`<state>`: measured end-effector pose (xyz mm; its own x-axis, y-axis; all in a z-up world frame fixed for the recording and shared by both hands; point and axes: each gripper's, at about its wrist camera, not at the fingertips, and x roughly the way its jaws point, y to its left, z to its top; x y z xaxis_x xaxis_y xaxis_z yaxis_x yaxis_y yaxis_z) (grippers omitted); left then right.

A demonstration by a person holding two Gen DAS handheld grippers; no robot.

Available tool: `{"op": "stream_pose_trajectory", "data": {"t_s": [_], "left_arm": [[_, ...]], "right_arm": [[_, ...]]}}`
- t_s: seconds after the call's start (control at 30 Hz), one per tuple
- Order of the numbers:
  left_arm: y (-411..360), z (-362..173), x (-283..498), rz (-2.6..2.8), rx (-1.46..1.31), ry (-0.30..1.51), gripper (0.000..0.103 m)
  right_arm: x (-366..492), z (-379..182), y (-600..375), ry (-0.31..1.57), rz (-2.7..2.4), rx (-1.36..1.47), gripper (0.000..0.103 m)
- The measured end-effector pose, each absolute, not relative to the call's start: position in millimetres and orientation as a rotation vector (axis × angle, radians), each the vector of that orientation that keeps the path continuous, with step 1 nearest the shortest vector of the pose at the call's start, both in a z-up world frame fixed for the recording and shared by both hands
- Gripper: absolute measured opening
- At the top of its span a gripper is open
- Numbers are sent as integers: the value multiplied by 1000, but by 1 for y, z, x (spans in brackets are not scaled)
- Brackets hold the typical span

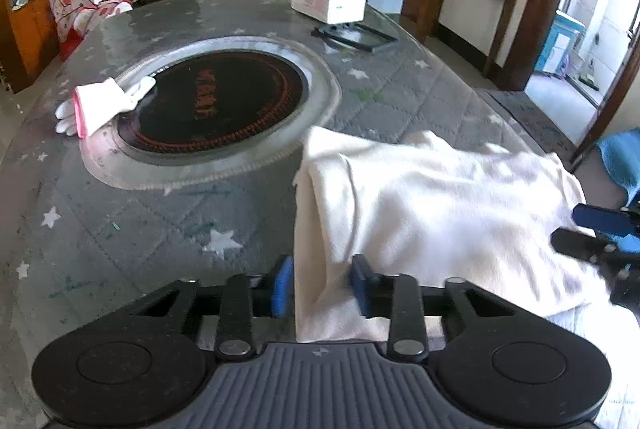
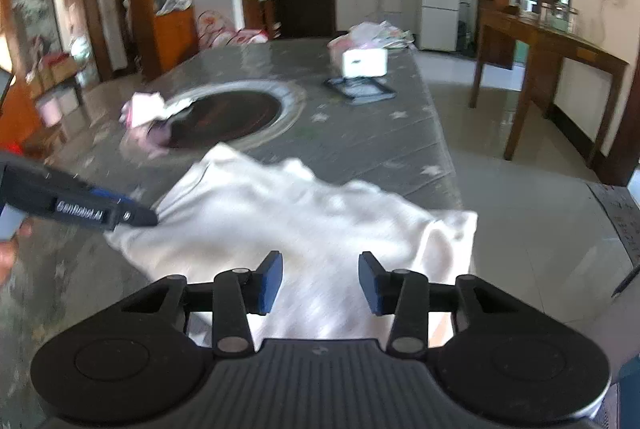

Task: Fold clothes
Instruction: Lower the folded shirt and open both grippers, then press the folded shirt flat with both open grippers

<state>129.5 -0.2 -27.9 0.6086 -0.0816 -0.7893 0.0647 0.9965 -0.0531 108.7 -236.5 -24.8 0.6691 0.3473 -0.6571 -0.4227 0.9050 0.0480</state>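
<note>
Two claws are seen at the near edge of a white garment (image 1: 432, 205) that is spread, partly folded, on the grey star-patterned counter (image 1: 152, 229), just in front of a round dark inset (image 1: 216, 105). The left claw (image 1: 322, 285) is parted, with the garment's folded left edge lying between its blue pads (image 1: 282, 283); whether the cloth is pressed cannot be told. The right claw (image 2: 320, 283) is spread wide above the cloth, nothing being pinched. White gloves (image 1: 100, 103) are laid beside the inset, and a tissue box (image 1: 328, 3) is set farther back.
</note>
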Motion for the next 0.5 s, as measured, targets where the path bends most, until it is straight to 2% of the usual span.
{"op": "stream_pose_trajectory", "data": {"t_s": [0.07,0.13,0.5], "left_arm": [[-2,-29,128,-103,-14,918,18],[-5,-30,126,-123,-5,925,13],[2,-18,116,-166,-14,929,17]], "right_arm": [[106,-30,-231,735,446,-146,44],[104,-35,-228,753,455,-173,46],[107,-23,-236,759,482,-165,46]]}}
